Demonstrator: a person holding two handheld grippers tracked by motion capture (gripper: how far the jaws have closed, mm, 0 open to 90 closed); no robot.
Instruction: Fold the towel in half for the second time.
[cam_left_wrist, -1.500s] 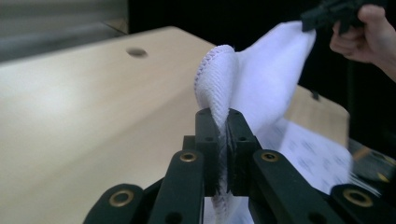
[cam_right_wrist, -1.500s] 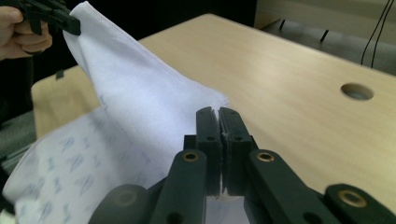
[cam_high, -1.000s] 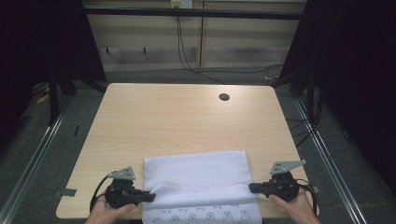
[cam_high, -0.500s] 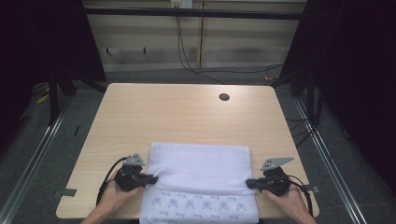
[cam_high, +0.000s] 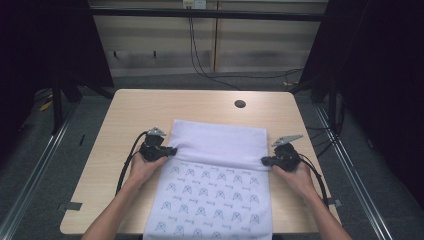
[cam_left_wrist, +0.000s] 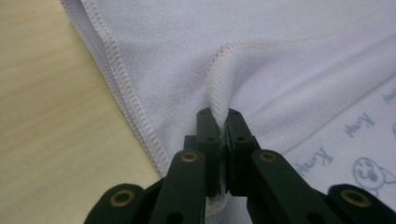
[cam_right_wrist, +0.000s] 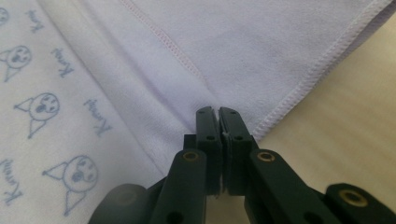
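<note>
A white towel (cam_high: 217, 175) is lying at six o'clock on the table (cam_high: 130, 107), its printed part hanging over the near edge. The left gripper (cam_high: 170, 150) is pinching the fold's nine o'clock end, jaws clamped on cloth. The right gripper (cam_high: 265, 161) is gripping the three o'clock end likewise. A dark hole (cam_high: 240, 104) is sitting at twelve o'clock.

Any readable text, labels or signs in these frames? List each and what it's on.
"Kuma"-like script word, repeated beside small cartoon faces: printed on the towel; letters too soft to confirm the spelling.
Same print on the towel in the left gripper view: blurred, unreadable.
Same print in the high view: too small to read.
Nothing else carries text.
</note>
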